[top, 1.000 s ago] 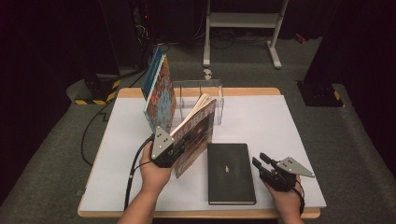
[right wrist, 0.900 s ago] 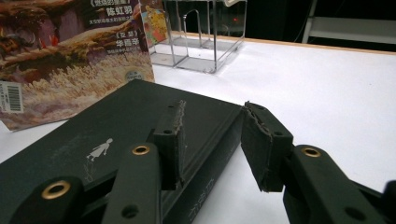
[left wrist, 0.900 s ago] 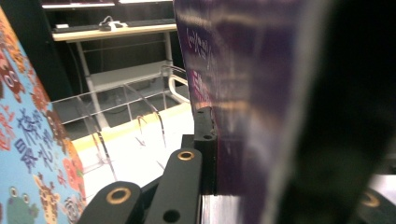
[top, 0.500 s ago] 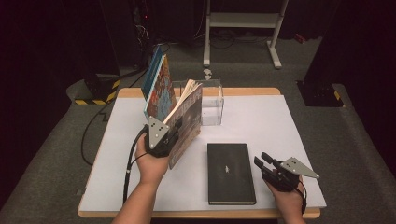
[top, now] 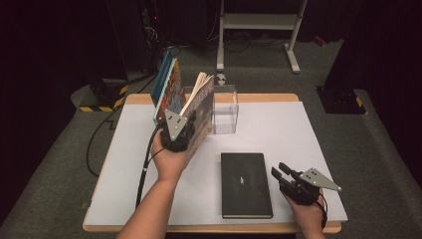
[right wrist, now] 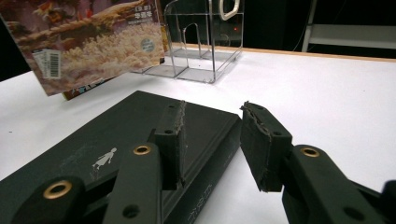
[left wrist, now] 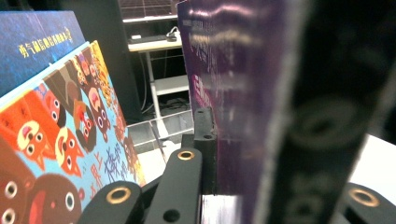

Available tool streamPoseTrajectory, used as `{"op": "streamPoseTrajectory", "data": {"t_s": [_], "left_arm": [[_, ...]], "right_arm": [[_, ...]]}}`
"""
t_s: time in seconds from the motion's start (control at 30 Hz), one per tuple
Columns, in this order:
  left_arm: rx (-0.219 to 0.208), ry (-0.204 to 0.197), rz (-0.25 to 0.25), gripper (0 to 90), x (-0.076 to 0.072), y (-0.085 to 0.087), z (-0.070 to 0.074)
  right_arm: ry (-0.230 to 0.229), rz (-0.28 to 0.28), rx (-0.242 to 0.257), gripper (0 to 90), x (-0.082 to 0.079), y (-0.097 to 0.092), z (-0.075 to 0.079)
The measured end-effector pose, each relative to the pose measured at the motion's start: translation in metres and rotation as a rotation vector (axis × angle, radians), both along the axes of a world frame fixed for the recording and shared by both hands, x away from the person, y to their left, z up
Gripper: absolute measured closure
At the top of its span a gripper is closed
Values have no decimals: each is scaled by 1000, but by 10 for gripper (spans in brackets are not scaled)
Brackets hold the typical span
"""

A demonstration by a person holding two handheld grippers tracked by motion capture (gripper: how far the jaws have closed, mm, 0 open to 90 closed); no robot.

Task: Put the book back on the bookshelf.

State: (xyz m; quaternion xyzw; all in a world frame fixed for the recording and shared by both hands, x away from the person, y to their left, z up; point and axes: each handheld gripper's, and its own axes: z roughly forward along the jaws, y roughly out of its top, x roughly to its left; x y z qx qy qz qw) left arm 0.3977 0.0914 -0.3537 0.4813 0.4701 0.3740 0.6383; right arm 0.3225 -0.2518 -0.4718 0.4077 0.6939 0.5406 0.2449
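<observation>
My left gripper (top: 186,130) pinches a paperback (top: 201,112), lifted upright.

Its jaws clamp the paperback's lower edge, pages fanned at the top, just at 3 o'clock of the colourful picture books (top: 169,89) leaning in the clear acrylic stand (top: 225,112). My right gripper (top: 282,173) rests at 5 o'clock on the white table (top: 308,134), jaws spread with nothing between them, just beside the black book (top: 245,184) lying flat near the front edge.
</observation>
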Motion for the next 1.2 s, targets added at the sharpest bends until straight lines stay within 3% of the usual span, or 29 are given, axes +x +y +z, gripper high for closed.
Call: {"op": "streamPoseTrajectory", "data": {"t_s": [0.5,0.8,1.2], "left_arm": [[-19,25,74,838,40,-7,0],[-6,23,97,838,67,-18,4],[14,31,152,838,98,-19,0]], "right_arm": [[0,2,0,603,0,-1,-1],[-2,5,-2,605,0,0,-1],[1,10,4,607,-1,2,-1]]}}
